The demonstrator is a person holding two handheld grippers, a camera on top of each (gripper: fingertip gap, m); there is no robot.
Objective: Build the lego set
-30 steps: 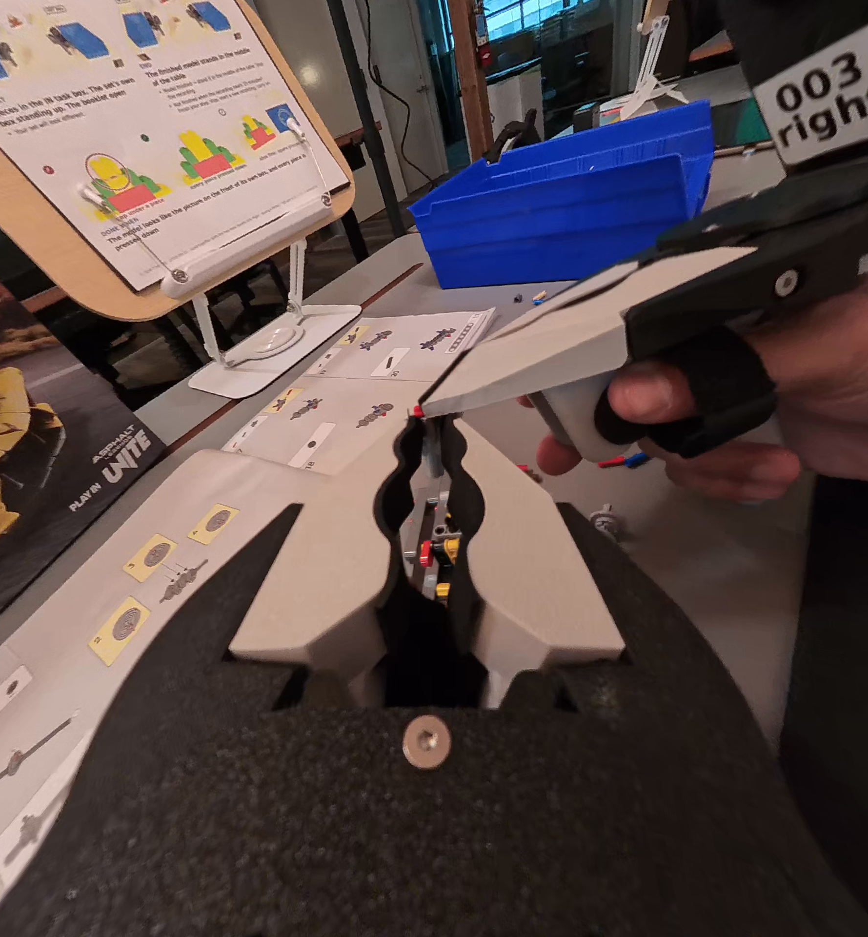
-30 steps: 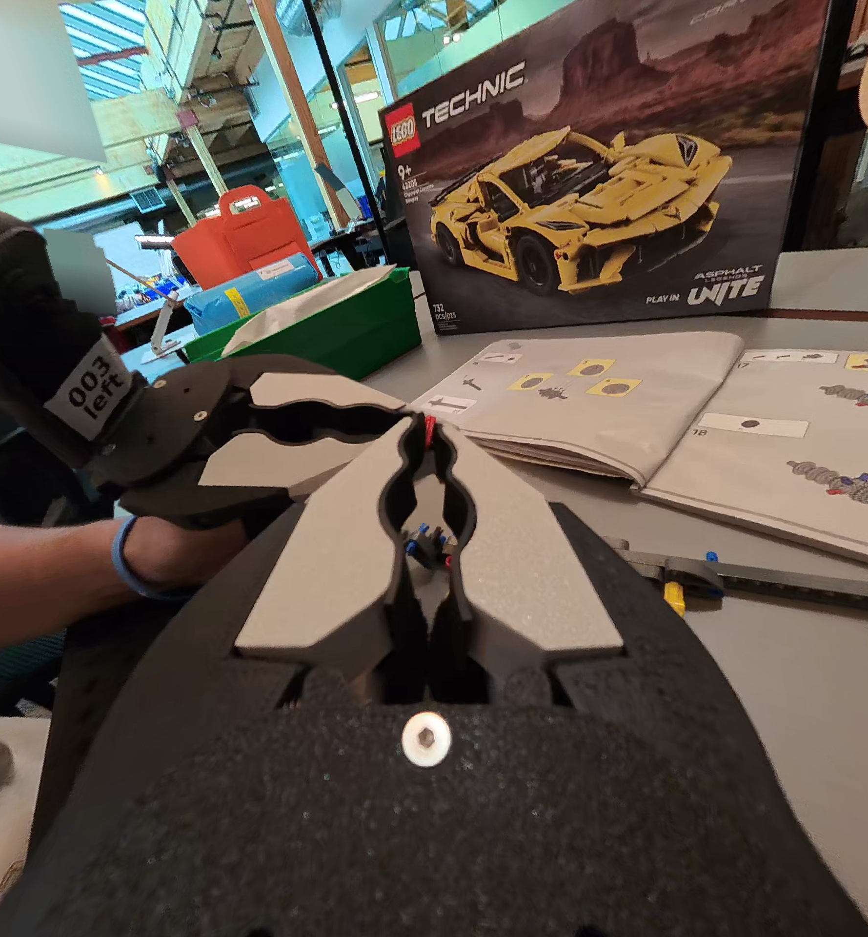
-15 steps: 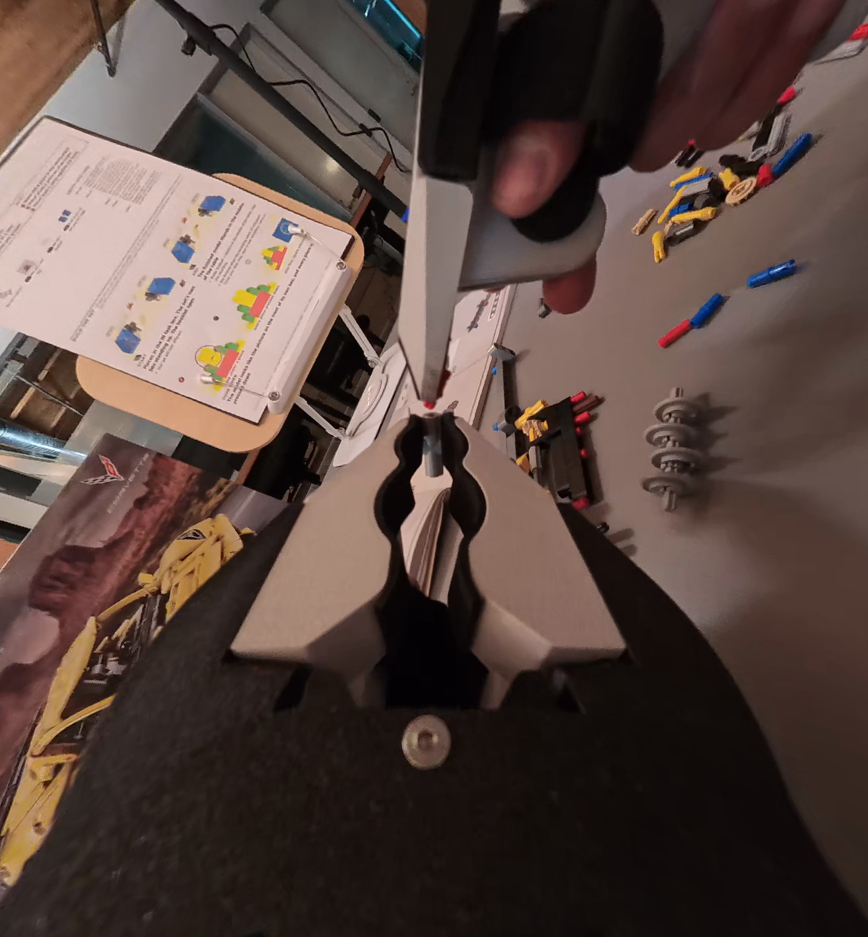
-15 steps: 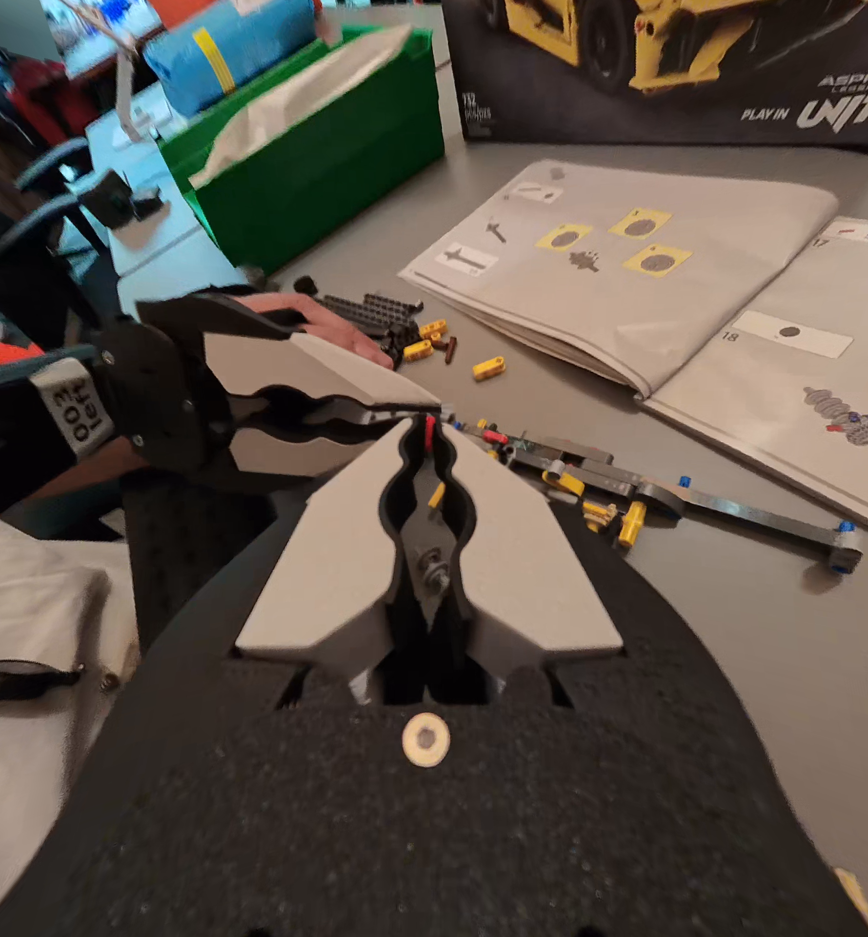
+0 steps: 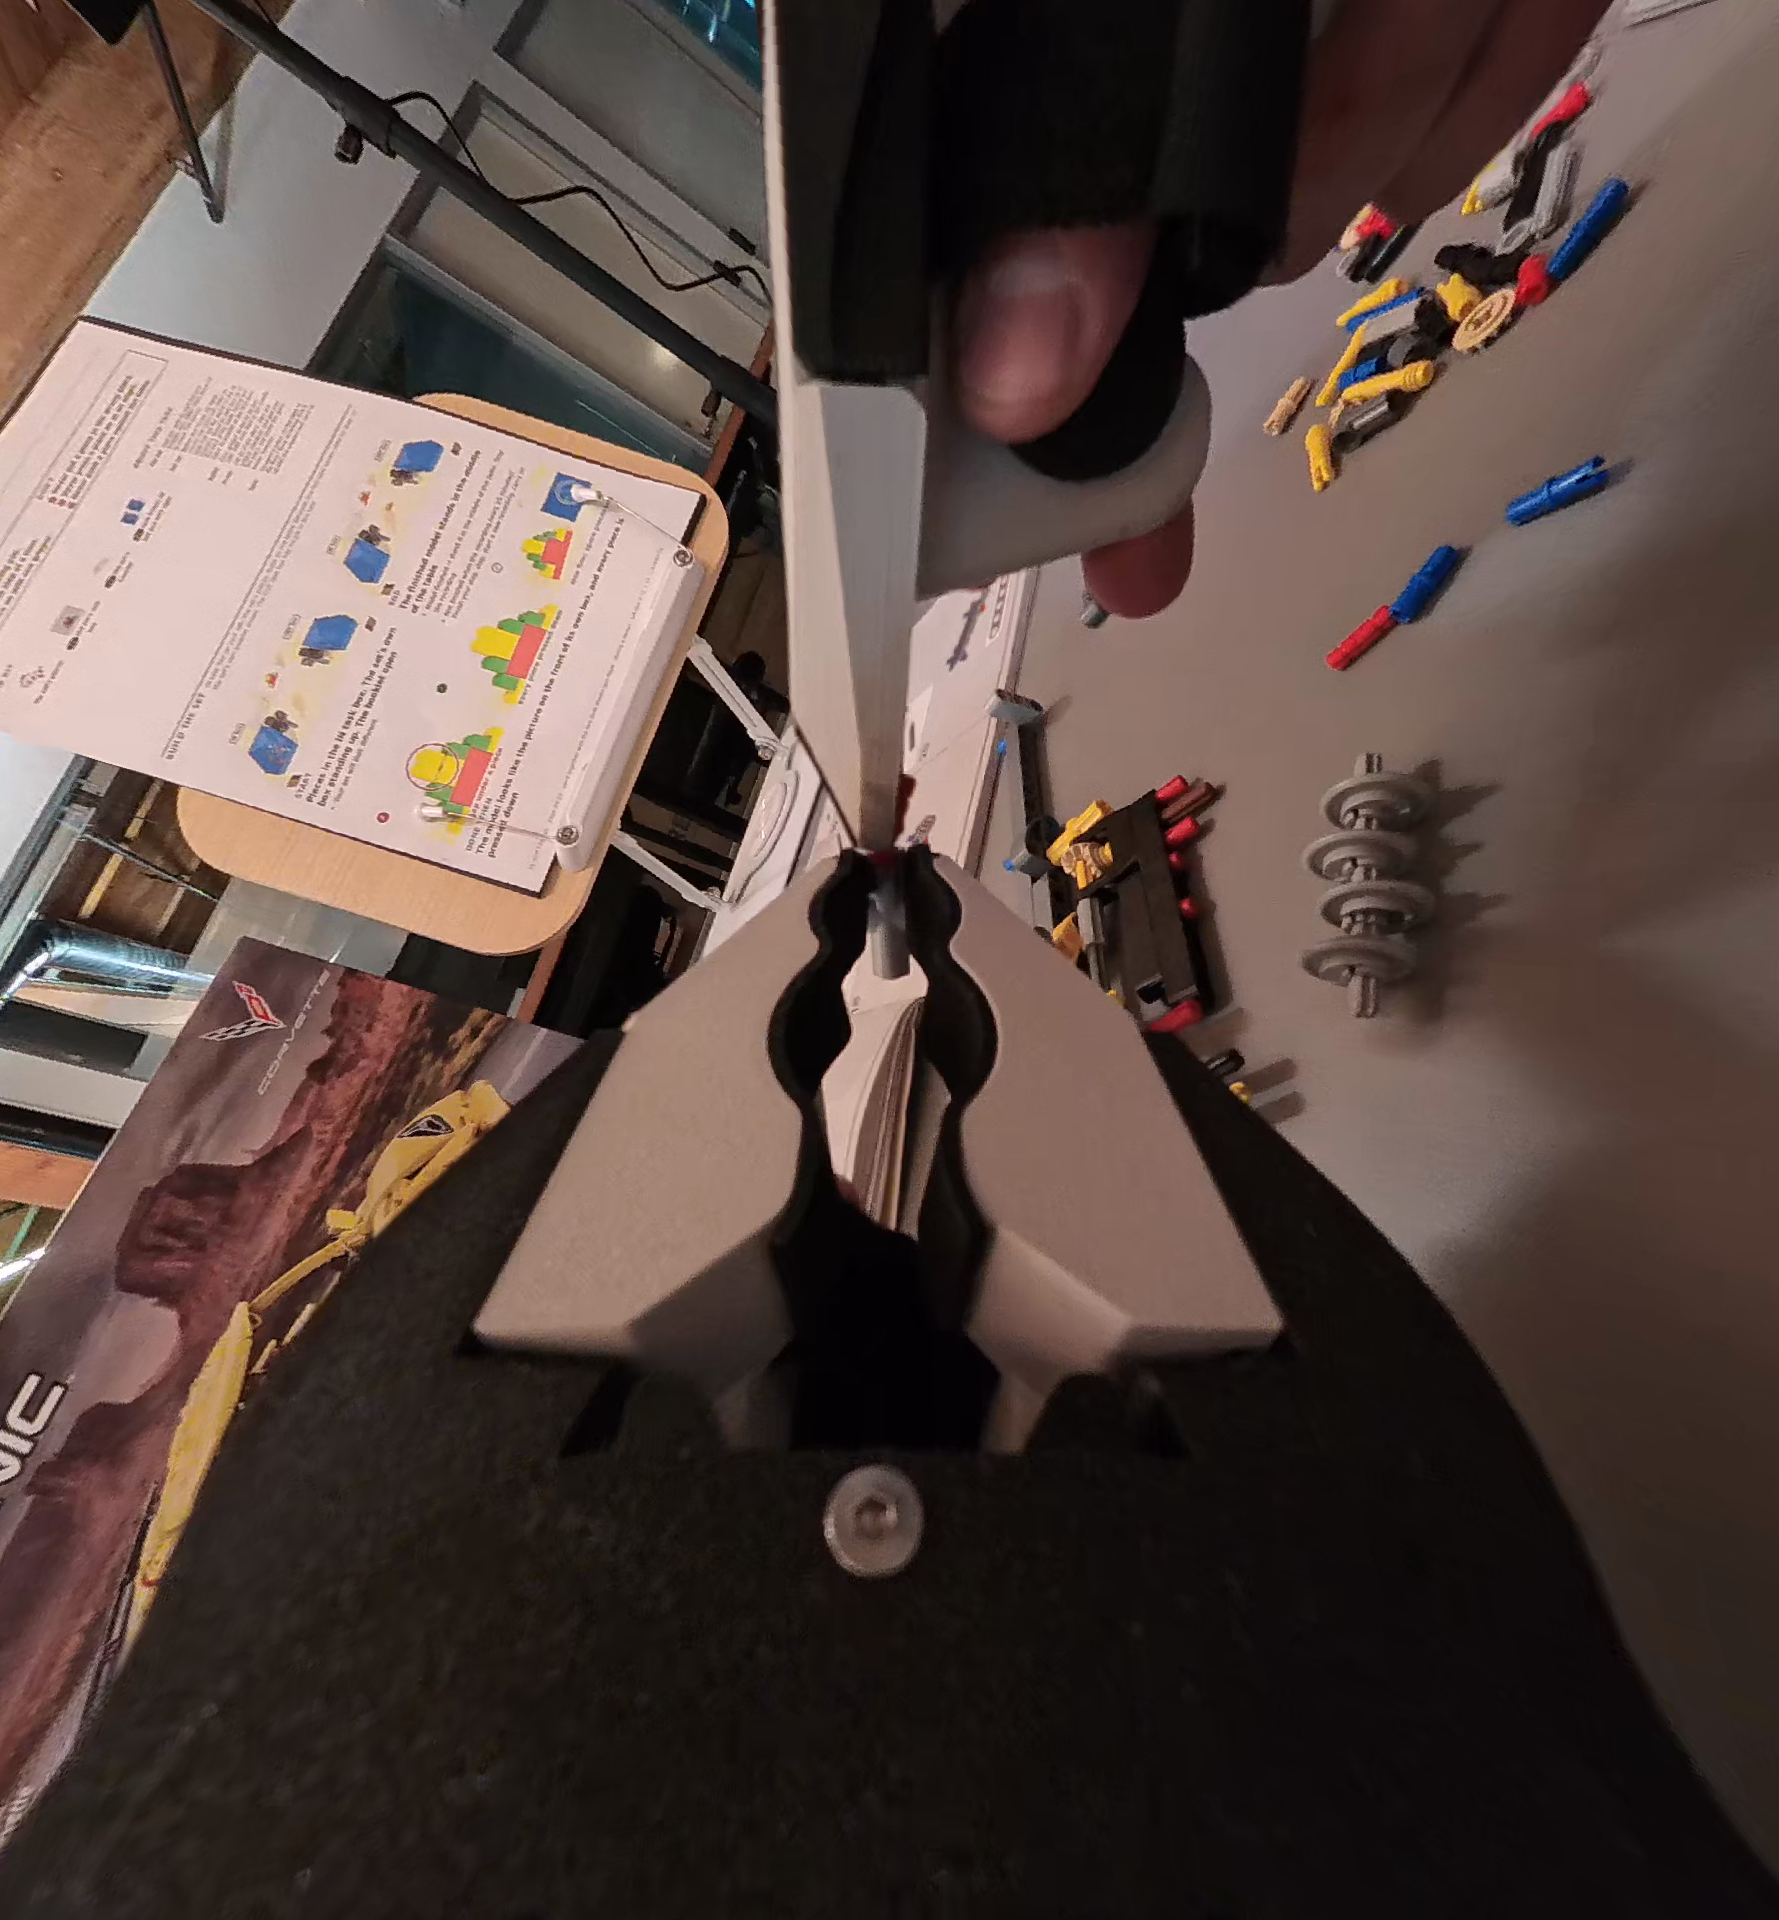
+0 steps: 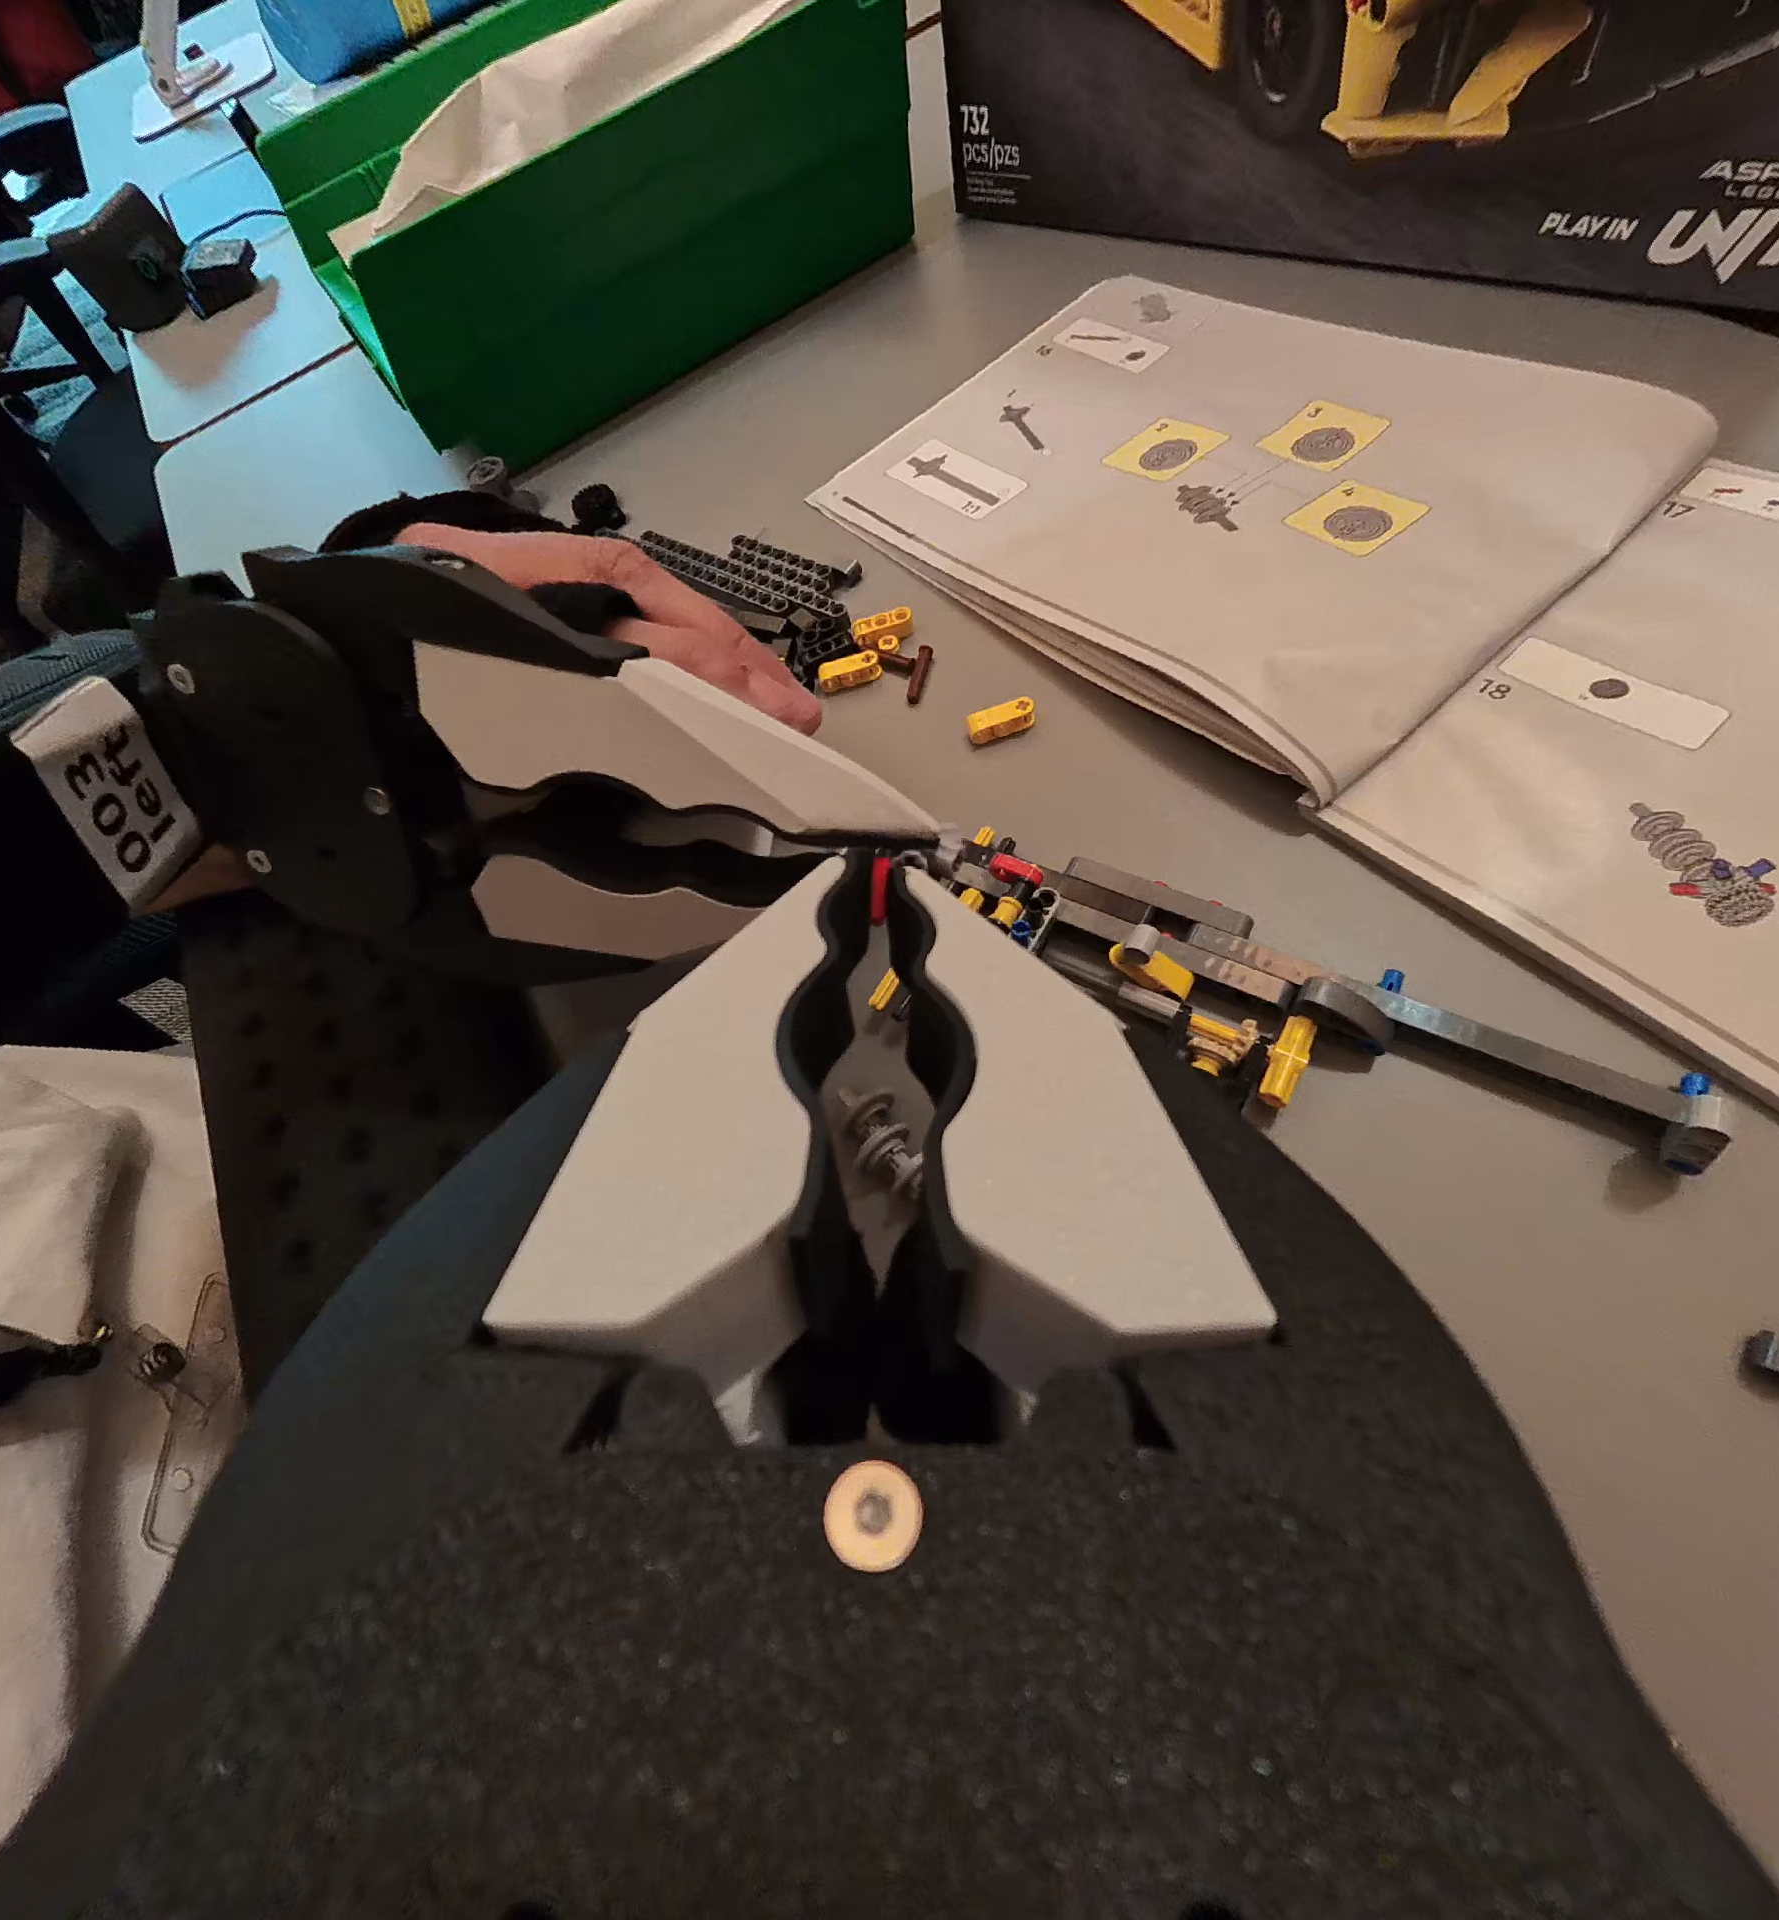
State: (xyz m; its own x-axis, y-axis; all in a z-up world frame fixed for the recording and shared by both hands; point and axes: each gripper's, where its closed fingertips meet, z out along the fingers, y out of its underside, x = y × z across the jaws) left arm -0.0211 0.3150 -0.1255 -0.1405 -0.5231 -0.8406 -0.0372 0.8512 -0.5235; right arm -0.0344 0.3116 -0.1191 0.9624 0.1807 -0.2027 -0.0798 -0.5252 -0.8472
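Left gripper [image 5: 887, 868] is rolled onto its side, so the table [image 5: 1591, 1143] runs up the right of its view; its fingers are clenched on a short grey pin [image 5: 887, 920] at the very tips. Right gripper [image 6: 872, 883] comes in at a right angle, tip to tip with the left one, pinching a small red pin [image 6: 878, 894] that touches the grey pin's end. In the left wrist view the right gripper reads as a narrow grey wedge pointing straight down, with the person's hand [image 5: 1093, 343] wrapped round its black trigger strap.

Versus half a second ago: pose nearly unchanged, both grippers still meeting at the tips. The right view has tipped further down, showing more tabletop and less of the set's box [image 6: 1436, 135].

Materials: fingers are matte grey plastic with wavy black inner pads; bodies are black, speckled and foam-like, each with one round screw head. The partly built chassis [image 6: 1155, 935], dark grey beams with yellow, red and blue connectors, lies flat just beyond the tips. A grey ribbed gear shaft [image 5: 1368, 883] lies beside it, loose pins [image 5: 1404, 343] further off. The instruction booklet [image 6: 1280, 540] lies open, soft grey pages; a green bin [image 6: 636, 239] stands behind
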